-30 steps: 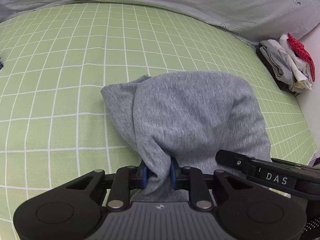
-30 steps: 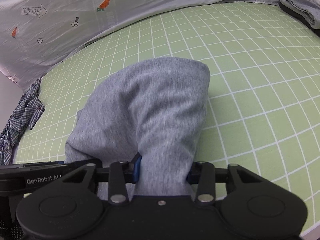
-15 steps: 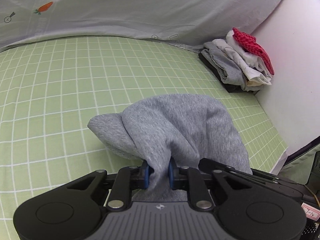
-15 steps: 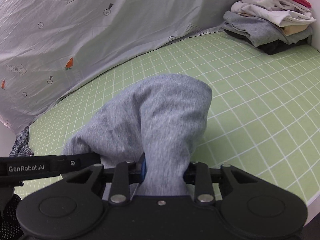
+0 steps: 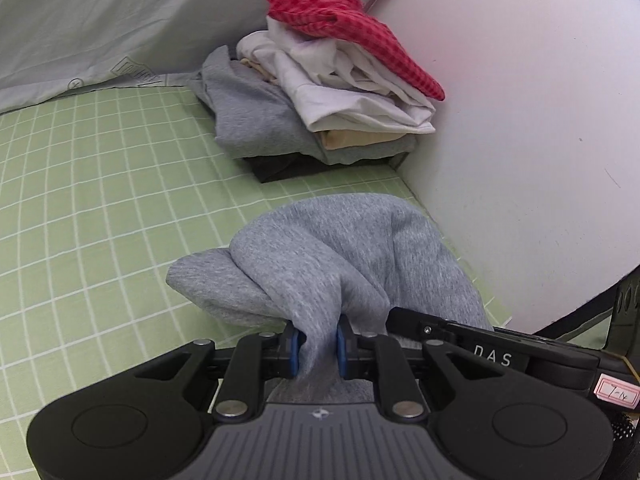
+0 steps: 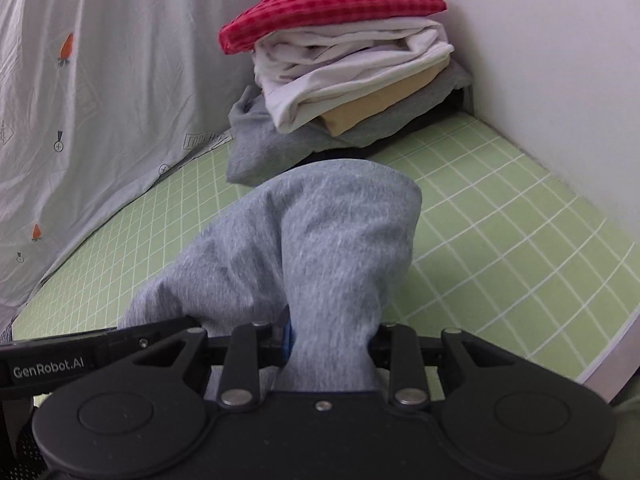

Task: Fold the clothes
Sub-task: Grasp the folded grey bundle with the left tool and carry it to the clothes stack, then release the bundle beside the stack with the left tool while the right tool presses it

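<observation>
The left gripper (image 5: 318,344) is closed on one end of the folded grey garment (image 5: 332,256), cloth pinched between its blue pads (image 5: 294,346). The right gripper (image 6: 328,344) clamps a thicker bunch of the same garment (image 6: 320,248). Two grips at one near edge keep the fold from opening while the bundle hangs clear of the green bed (image 5: 100,200). Both cameras face the stack (image 5: 320,92) of folded clothes at 12 o'clock, set in the corner against the wall (image 5: 520,120), with a red checked piece (image 6: 328,8) on top. The garment sits just short of the stack, so the step in hand is judged to be placement on top. The pile leans unevenly; a careless release could topple it.
</observation>
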{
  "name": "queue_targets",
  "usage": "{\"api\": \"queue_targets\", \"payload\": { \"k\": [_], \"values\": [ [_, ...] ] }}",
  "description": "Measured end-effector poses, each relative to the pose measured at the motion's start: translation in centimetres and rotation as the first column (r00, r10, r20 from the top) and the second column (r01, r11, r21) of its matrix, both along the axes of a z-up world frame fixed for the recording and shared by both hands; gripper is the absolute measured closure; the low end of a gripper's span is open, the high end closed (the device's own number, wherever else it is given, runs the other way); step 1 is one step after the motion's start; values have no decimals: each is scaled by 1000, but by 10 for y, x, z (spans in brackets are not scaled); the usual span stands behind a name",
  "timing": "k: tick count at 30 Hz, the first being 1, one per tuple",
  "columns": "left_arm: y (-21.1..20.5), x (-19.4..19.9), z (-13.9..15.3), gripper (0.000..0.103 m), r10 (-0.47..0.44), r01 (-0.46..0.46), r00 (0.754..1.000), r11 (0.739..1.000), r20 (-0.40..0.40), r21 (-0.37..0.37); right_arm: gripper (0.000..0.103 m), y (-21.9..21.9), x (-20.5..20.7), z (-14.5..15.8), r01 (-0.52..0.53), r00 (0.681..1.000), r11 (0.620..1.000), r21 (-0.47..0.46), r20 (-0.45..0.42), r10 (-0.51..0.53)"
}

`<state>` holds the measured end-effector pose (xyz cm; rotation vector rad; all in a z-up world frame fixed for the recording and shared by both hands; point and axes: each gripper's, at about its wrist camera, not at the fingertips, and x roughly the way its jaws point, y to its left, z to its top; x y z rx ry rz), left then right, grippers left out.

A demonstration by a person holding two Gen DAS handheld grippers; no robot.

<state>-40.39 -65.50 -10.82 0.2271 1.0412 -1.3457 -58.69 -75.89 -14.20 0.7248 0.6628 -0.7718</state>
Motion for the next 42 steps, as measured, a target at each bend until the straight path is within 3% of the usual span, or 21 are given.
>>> {"api": "queue_targets", "payload": {
  "k": [5,9,12,14,18,22,24,27,29,31,36,39,42],
  "values": [
    [-69,-36,20,85,-39,41,998,998,47,-40,74,-67,-29,23,-66,997,993,-98,-41,62],
    [-114,-50,1,83,-57,59,996,998,63,-26,70,-115,-33,12,-115,988,980,-165,-121,96],
    [-135,-54,-29,80,-63,52,992,994,109,93,49,-144,-28,-15,-119,968,969,-215,-242,65],
    [-139,-49,-44,81,-57,38,991,987,118,159,49,-148,-25,-28,-98,949,961,-258,-315,12],
    [-138,-29,-50,62,-5,-15,990,990,144,139,40,-133,-37,-34,-5,969,931,-366,-231,-86],
    [-164,-17,-58,51,-4,-15,986,994,170,111,29,-126,-38,-62,54,986,968,-247,-142,-91],
    [-177,-18,-70,48,-18,-4,984,992,178,125,23,-117,-33,-75,40,979,956,-291,-181,-96],
    [-187,-20,-92,46,-32,-15,971,981,238,193,7,-105,-17,-94,-96,931,939,-331,-363,-33],
    [-190,-19,-105,45,-39,-26,962,972,270,234,3,-104,-24,-104,-54,933,957,-287,-356,-54],
    [-186,-15,-104,44,-36,-28,963,972,267,235,2,-108,-38,-103,41,951,976,-215,-290,-104],
    [-148,-7,-72,43,8,-44,954,992,299,116,2,-105,-42,-83,78,951,970,-230,-274,-141],
    [-110,-5,-40,22,41,-36,958,999,285,-25,1,-93,-42,-64,72,973,966,-246,-195,-122],
    [-65,-8,-5,7,96,-48,955,984,280,-174,1,-71,-38,-42,65,988,956,-284,-118,-102]
  ]
}}
